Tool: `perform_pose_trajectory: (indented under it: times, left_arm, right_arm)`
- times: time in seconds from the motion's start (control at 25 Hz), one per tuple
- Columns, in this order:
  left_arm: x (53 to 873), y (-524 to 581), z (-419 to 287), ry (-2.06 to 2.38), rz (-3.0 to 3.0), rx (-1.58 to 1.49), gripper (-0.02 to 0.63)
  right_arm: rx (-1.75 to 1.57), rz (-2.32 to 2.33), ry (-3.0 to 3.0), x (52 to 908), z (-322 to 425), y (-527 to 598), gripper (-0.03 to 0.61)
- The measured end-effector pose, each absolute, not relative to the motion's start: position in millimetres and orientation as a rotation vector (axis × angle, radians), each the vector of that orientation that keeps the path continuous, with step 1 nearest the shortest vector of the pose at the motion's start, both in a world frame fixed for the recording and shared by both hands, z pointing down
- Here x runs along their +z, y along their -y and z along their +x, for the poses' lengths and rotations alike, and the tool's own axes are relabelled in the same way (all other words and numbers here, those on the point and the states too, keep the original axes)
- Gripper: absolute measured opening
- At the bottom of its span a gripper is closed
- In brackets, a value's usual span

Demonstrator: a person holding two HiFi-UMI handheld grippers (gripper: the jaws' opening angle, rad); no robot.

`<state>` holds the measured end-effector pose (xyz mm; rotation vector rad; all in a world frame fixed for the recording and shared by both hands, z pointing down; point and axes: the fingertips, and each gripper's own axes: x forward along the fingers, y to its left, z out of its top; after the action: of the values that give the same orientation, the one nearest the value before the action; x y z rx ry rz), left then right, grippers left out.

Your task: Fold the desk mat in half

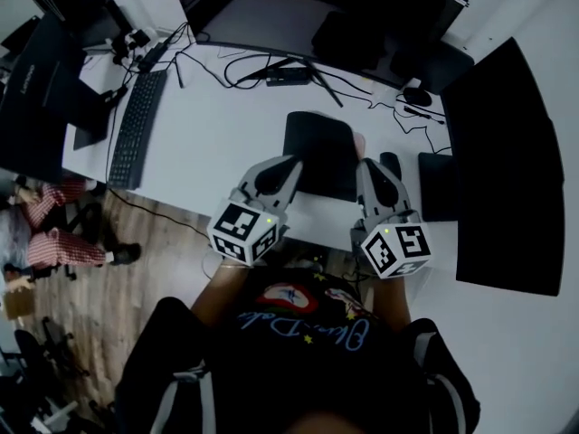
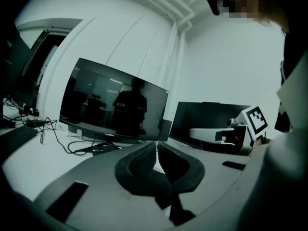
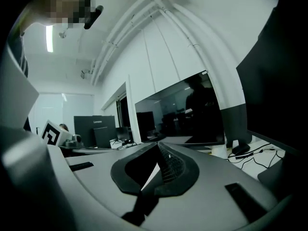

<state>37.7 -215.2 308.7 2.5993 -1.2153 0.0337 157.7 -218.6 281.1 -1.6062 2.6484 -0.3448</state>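
Running lengthwise away from person, desk mat (image 1: 318, 155); left gripper (image 1: 293, 163), right gripper (image 1: 365, 165) fingers (image 2: 138, 163) pressed together

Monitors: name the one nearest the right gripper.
The black monitor at the right side of the desk, beside the right gripper; the others stand farther off.

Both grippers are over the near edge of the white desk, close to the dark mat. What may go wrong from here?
1. The left gripper and right gripper are both shut and empty. The dark rectangular desk mat lies unheld, so a fold may spring open.
2. The small black mouse lies near the mat, and the right gripper may knock it.
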Motion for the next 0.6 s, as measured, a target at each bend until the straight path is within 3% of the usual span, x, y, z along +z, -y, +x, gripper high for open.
perform_pose_trajectory:
  times: [0.28,0.6]
  left_arm:
    - [297,213,-14,1.268,2.564,0.057,0.012]
    - [293,216,-25,1.279,2.591,0.073,0.012]
  right_arm:
    - [-0.308,-1.587,-2.677,273,111,218,0.0]
    - [-0.315,-1.612,-2.684,276,101,223,0.0]
